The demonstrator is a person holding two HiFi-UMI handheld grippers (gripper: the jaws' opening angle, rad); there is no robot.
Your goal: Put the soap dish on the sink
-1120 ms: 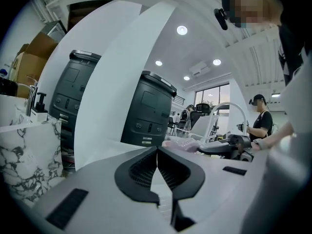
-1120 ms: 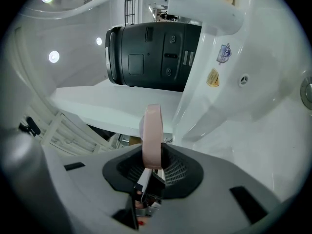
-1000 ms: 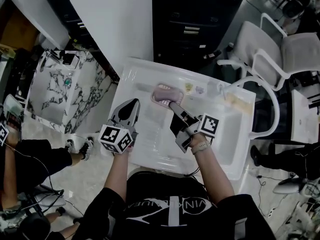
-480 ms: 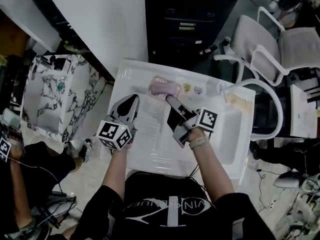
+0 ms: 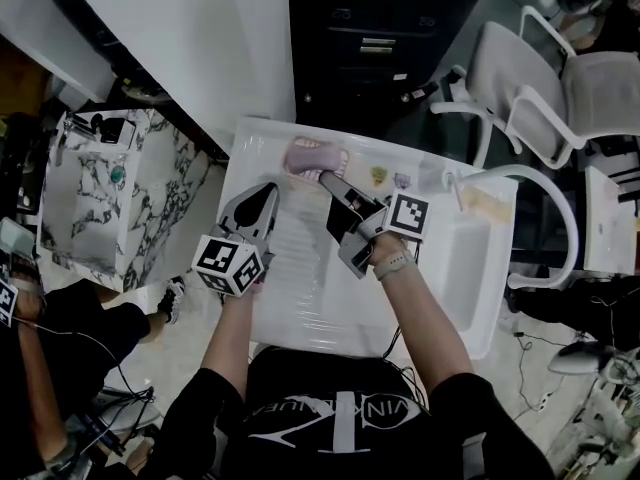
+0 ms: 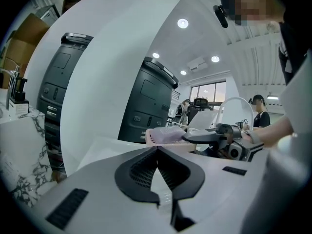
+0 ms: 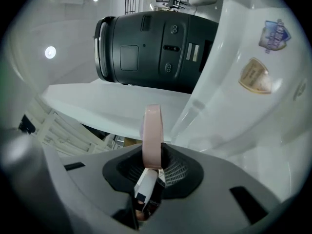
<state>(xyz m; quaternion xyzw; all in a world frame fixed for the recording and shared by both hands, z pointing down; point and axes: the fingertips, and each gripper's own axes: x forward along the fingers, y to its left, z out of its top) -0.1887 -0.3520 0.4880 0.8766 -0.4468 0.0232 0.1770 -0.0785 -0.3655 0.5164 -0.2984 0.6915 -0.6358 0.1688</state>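
My right gripper [image 7: 153, 154] is clenched on the edge of the pink, ridged plastic soap dish [image 5: 312, 155]. In the head view the dish sits just above centre, over the back rim of the white rectangular sink [image 5: 246, 144]; I can't tell whether it touches the rim. My left gripper [image 5: 268, 194] hangs left of centre above the sink's left side, jaws closed together on nothing. A black cabinet [image 5: 385, 38] fills the top of the frame behind the sink.
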